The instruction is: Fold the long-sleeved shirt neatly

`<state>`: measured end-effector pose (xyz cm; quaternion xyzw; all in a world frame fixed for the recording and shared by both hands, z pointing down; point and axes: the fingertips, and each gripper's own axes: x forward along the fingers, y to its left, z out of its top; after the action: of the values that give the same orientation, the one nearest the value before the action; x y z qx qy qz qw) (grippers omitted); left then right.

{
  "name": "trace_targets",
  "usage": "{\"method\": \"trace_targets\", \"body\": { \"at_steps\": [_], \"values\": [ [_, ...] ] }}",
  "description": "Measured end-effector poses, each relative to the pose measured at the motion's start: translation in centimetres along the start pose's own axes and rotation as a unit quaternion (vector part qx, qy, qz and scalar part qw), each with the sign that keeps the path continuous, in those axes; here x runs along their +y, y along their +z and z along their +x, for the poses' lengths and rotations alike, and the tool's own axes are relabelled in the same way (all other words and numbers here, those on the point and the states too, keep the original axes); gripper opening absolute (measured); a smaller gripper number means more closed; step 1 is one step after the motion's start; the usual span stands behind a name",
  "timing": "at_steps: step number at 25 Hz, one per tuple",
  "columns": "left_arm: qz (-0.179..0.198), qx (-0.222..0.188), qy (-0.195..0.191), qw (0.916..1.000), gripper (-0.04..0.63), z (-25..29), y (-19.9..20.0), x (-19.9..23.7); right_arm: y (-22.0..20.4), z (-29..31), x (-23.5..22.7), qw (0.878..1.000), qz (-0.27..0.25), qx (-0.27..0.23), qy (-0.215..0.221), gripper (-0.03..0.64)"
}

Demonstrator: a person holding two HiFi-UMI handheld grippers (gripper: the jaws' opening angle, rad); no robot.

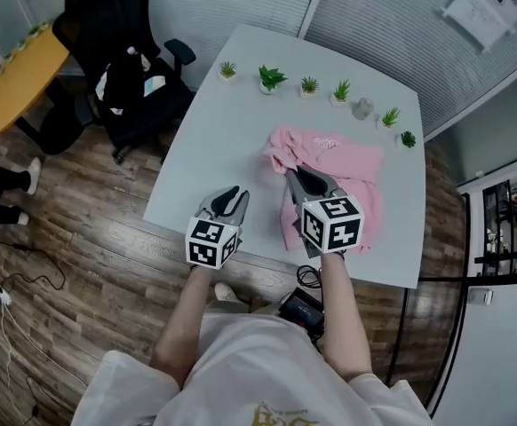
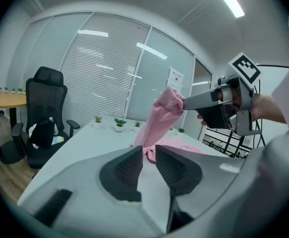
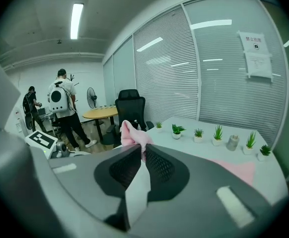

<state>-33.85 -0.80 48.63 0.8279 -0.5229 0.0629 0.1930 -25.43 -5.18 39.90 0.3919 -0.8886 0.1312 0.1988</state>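
A pink long-sleeved shirt [image 1: 338,171] lies crumpled on the right half of the white table [image 1: 210,149]. My right gripper [image 1: 294,176] is shut on a fold of it at its left edge. In the left gripper view that fold [image 2: 165,108] hangs lifted from the right gripper [image 2: 184,103], well above the table. From the right gripper view the pink cloth [image 3: 132,133] sticks out past the pinched jaws of the right gripper [image 3: 141,148]. My left gripper [image 1: 232,193] hovers over bare table to the shirt's left. Its jaws [image 2: 148,150] stand slightly open with nothing between them.
Several small potted plants [image 1: 271,78] and a grey ornament [image 1: 362,108] line the table's far edge. A black office chair [image 1: 121,60] and a yellow round table [image 1: 14,82] stand at the left. Two people [image 3: 65,105] stand far off. The table's near edge is right under my grippers.
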Motion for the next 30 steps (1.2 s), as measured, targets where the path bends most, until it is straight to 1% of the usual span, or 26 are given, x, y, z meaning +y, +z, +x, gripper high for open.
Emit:
{"method": "trace_targets", "body": {
  "at_steps": [5, 10, 14, 20, 25, 30],
  "values": [
    [0.001, -0.004, -0.015, 0.9999, 0.086, 1.4, 0.7, -0.7, 2.1, -1.0, -1.8, 0.999, -0.023, -0.015, -0.028, 0.038],
    [0.006, -0.002, -0.02, 0.9998, 0.091, 3.0, 1.3, -1.1, 3.6, -1.6, -2.9, 0.998, -0.041, -0.022, -0.04, 0.038],
    [0.012, 0.008, -0.018, 0.9997, 0.112, 4.7, 1.7, -1.6, 4.5, -1.9, -3.9, 0.997, -0.051, -0.026, -0.043, 0.038],
    [0.013, 0.024, -0.003, 0.9996, 0.14, 7.4, 1.7, -2.0, 4.9, -1.8, -4.6, 0.997, -0.062, -0.024, -0.027, 0.038],
    [0.014, 0.035, 0.036, 0.9986, 0.208, 10.5, 1.7, -1.6, 4.9, -1.5, -5.4, 0.998, -0.063, -0.026, -0.001, 0.038],
    [0.001, 0.04, 0.052, 0.9978, 0.212, 13.3, 2.1, -0.8, 4.7, -0.9, -6.7, 0.998, -0.061, -0.024, 0.02, 0.038]
  ]
}}
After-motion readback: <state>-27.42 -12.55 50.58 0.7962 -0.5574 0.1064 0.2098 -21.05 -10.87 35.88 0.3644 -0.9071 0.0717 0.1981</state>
